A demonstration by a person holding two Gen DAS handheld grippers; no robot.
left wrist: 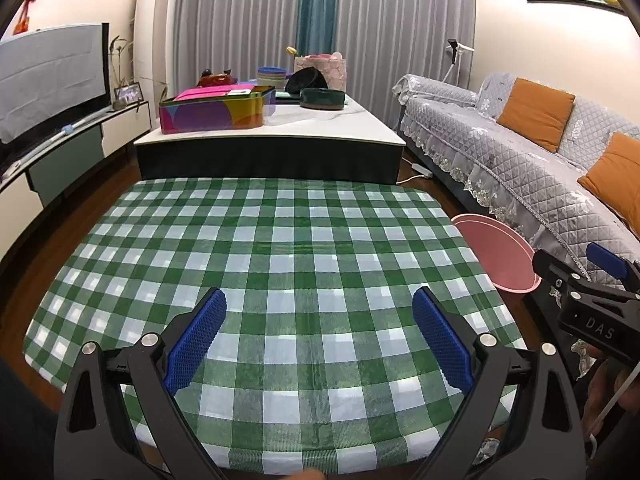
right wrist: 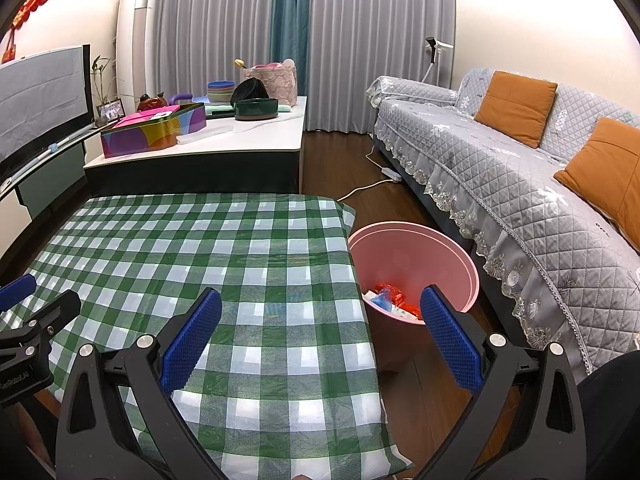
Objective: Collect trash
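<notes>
- Fingers on both grippers are spread wide and holding nothing: the left gripper (left wrist: 319, 334) hangs over the middle of the checked tabletop (left wrist: 280, 240), the right gripper (right wrist: 321, 334) sits over the tabletop's right edge, with one finger out past it.
- Trash (right wrist: 390, 300) is already down in the pink bin (right wrist: 460, 256) on the floor, just beside the tabletop and in front of the sofa (right wrist: 520, 200). Red and blue wrappers, looks like.
- Can't spot anything left on the cloth, so I'd guess the job is basically done.
- What could go wrong: the bin is tilted, so a bump from the right gripper could tip it and spill everything.
- Also, a low finger could snag the loose cloth at the edge and drag it off.
</notes>
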